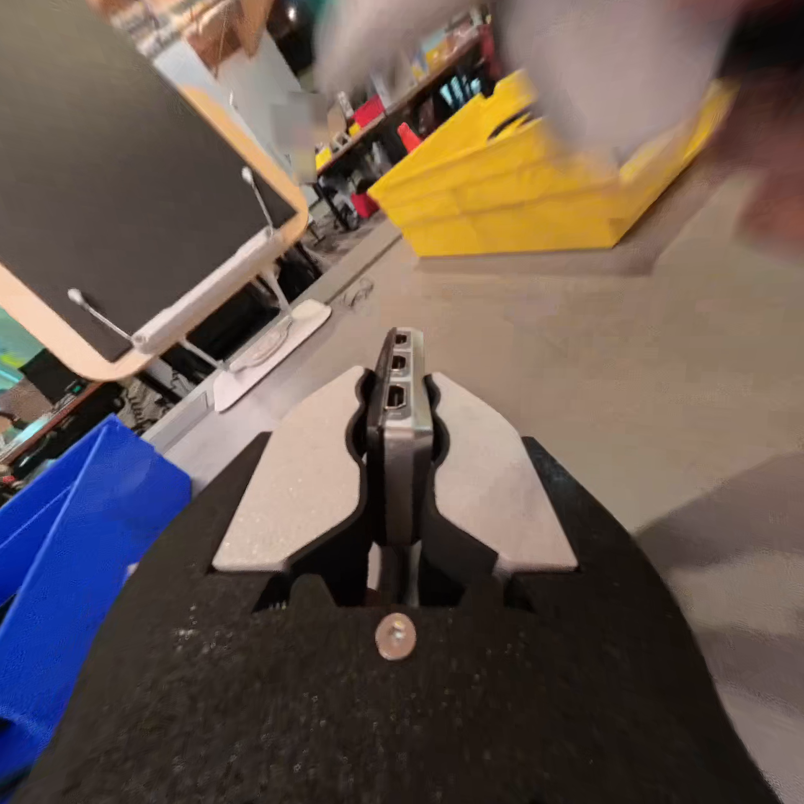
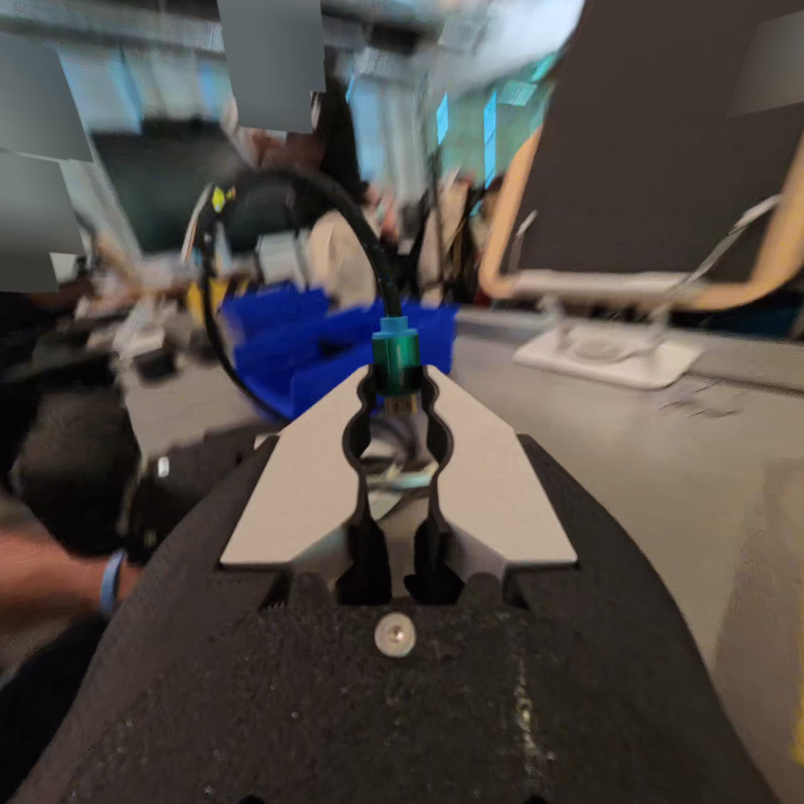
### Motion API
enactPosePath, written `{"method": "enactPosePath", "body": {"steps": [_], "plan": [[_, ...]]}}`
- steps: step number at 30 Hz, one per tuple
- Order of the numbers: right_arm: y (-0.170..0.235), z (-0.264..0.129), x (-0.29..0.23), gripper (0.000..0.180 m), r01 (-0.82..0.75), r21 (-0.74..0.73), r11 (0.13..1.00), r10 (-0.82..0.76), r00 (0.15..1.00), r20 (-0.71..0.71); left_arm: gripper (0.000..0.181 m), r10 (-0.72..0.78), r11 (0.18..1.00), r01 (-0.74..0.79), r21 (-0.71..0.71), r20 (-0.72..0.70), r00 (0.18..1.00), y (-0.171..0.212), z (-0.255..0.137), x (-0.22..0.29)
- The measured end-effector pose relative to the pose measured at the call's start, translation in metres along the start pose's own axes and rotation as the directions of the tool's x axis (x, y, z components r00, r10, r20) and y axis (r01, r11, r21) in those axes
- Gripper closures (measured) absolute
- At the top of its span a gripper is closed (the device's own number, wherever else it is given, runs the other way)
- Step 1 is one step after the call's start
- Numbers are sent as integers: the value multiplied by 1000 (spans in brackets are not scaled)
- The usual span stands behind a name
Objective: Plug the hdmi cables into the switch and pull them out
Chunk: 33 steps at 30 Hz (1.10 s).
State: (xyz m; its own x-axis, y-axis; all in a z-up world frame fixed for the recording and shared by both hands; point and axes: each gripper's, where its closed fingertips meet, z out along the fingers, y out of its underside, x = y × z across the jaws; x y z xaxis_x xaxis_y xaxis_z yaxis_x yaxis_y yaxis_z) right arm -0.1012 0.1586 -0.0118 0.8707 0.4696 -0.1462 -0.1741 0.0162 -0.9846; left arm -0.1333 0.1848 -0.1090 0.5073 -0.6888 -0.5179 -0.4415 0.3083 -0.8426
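My left gripper (image 1: 398, 383) is shut on the HDMI switch (image 1: 402, 391), a slim grey and black box held on edge above the grey table (image 1: 565, 370). Three empty ports on its narrow side face me. My right gripper (image 2: 396, 378) is shut on the green plug (image 2: 395, 359) of an HDMI cable. The plug's gold metal end (image 2: 399, 405) points back toward me between the fingers. The black braided cable (image 2: 348, 209) arcs up and left from the plug, then hangs down. The right wrist view is blurred.
A yellow bin (image 1: 522, 187) stands at the back of the table. A blue bin (image 1: 65, 544) sits at the left; it also shows in the right wrist view (image 2: 313, 343). A dark wood-framed board (image 1: 108, 174) on a white stand (image 1: 269, 348) stands at left. A person's arm (image 2: 56, 587) is at lower left.
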Motion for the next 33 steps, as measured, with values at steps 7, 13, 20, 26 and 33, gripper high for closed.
{"method": "enactPosePath", "body": {"steps": [7,13,20,26,33], "plan": [[-89,-34,49,161,116,-54,992,-121,988,-93,158,17,1000,-16,14,-50,999,-7,-3,6],[-196,-91,95,163,222,25,975,-201,923,-329,158,178,984,-174,50,-90,980,-19,-13,30],[-292,-157,130,164,223,223,949,-96,878,-468,158,284,958,-278,66,-130,950,-17,-15,52],[-312,-176,157,165,259,-26,966,-236,826,-511,158,124,992,-117,50,-171,977,-18,-14,31],[-223,-168,216,167,62,-388,919,-267,823,-502,158,104,995,-100,31,-181,978,-16,-13,28]]}}
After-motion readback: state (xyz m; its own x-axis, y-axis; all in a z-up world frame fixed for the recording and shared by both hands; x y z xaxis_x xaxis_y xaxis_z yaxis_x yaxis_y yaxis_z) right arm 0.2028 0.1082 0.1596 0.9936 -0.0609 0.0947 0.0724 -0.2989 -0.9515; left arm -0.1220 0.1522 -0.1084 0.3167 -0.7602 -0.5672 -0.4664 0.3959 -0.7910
